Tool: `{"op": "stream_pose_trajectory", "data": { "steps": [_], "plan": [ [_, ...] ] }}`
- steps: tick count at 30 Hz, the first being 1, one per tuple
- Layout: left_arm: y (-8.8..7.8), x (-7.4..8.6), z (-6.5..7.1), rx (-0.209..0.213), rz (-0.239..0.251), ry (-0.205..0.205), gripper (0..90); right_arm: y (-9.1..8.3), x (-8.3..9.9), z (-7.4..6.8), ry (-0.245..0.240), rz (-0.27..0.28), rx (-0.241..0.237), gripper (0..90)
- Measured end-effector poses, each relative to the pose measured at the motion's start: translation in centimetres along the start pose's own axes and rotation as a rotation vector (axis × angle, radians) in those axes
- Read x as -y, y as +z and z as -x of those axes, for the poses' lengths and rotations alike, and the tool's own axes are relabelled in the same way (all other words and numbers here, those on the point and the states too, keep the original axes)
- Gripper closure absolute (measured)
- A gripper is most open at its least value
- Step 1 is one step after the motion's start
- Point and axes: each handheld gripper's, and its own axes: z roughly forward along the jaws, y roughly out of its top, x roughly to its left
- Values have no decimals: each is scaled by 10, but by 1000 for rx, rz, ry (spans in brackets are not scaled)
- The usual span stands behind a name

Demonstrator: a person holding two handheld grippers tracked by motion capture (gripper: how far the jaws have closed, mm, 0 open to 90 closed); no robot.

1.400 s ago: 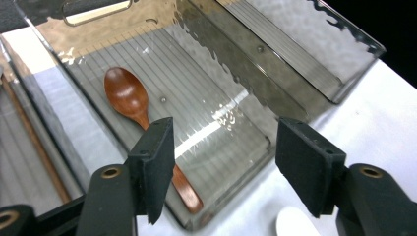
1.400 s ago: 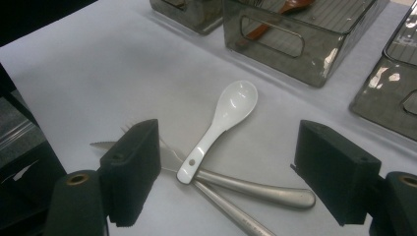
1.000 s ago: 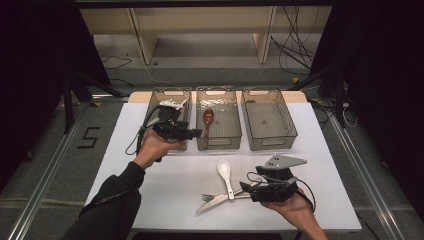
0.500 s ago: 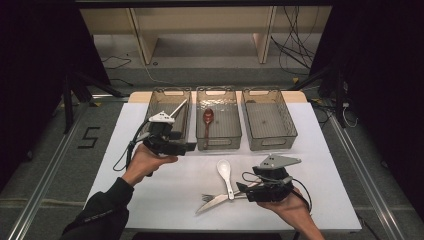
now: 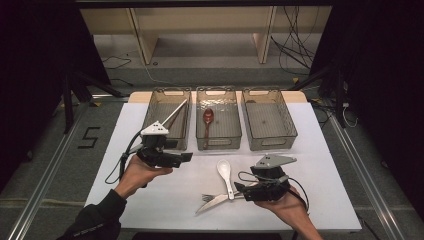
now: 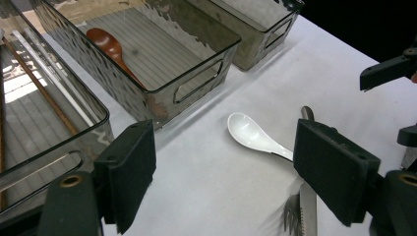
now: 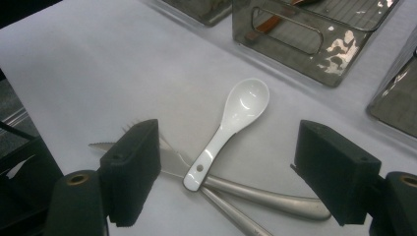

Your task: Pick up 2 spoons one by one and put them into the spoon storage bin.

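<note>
Left gripper (image 5: 186, 157) empty, fingers have just been opening. Right gripper (image 5: 239, 189) fingers released, straddling the cutlery pile on the counter (image 5: 320, 150). White spoon (image 7: 227, 130) lies atop knife (image 7: 255, 189) and fork (image 7: 147, 132): likely ceramic, stiff, slick, chippable; grip mid-handle.

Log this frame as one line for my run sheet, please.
left gripper: open, empty, jaws just opening | right gripper: open, at cutlery pile | white spoon across knife and fork | brown spoon in middle bin
</note>
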Motion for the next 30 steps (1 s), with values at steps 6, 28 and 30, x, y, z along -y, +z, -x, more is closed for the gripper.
{"op": "stream_pose_trajectory", "data": {
  "steps": [6, 28, 30],
  "plan": [
    [-5, 10, -1, -10, 17, -15, 231, 7, -3, -3, 3, -30, 7, 266],
    [-31, 48, -5, -52, 58, -17, 213, 69, -14, -5, 17, -224, 59, 281],
    [-34, 50, -4, -57, 66, -20, 213, 73, -14, -5, 20, -242, 56, 285]
  ]
}}
